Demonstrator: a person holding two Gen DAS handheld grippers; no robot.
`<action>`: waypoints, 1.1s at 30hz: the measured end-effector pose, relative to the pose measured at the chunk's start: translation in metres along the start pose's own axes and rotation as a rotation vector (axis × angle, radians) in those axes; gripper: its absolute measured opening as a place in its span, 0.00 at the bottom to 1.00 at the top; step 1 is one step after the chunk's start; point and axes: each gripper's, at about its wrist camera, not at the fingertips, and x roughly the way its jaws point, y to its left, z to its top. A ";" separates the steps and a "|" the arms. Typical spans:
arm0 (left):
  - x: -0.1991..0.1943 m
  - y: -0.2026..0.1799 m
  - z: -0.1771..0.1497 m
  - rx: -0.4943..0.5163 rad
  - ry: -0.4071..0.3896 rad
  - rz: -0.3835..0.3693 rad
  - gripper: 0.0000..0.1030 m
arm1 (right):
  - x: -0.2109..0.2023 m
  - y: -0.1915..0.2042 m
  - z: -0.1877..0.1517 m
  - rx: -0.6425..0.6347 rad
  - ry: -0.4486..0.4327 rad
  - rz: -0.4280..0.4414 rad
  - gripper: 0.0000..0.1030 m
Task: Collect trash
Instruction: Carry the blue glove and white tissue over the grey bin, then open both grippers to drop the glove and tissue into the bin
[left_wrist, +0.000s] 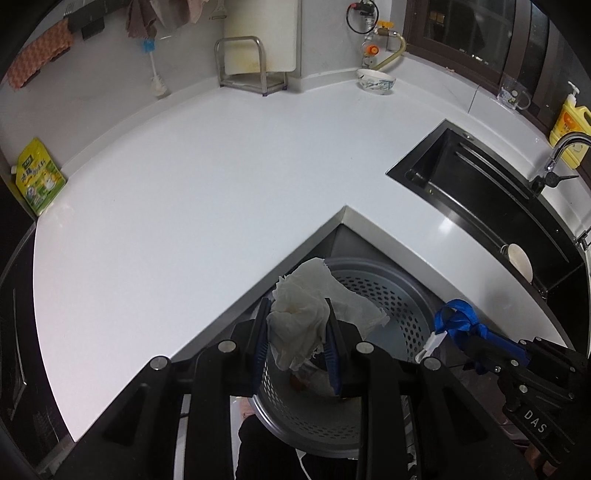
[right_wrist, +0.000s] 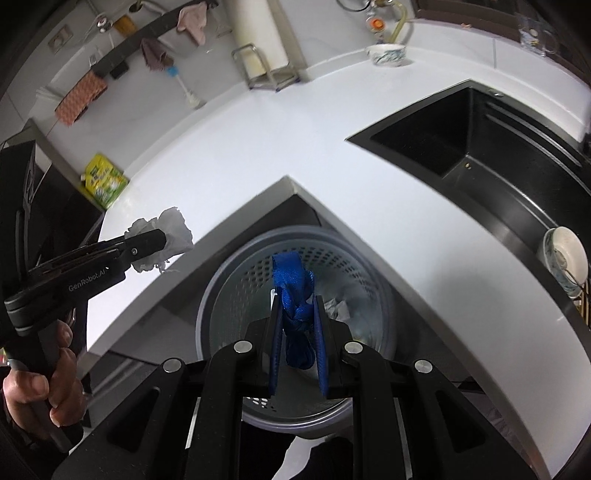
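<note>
My left gripper is shut on a crumpled white tissue and holds it above the near rim of the grey perforated trash bin. My right gripper is shut on a knotted blue strap and holds it over the bin's opening. The right gripper with the strap also shows in the left wrist view. The left gripper with the tissue shows in the right wrist view, left of the bin. White paper lies inside the bin.
The bin stands below the inner corner of an L-shaped white counter. A black sink with a bowl in it lies to the right. A bowl, a steel rack, a green pouch and a yellow bottle stand along the counter's far edges.
</note>
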 end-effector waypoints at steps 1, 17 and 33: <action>0.002 0.000 -0.002 -0.006 0.006 0.001 0.26 | 0.004 0.000 -0.001 -0.001 0.011 0.004 0.15; 0.029 0.007 -0.021 -0.037 0.084 0.015 0.32 | 0.040 -0.001 -0.002 -0.011 0.095 0.032 0.15; 0.003 0.012 -0.016 -0.064 0.041 0.060 0.67 | 0.024 -0.003 0.007 0.001 0.065 0.041 0.40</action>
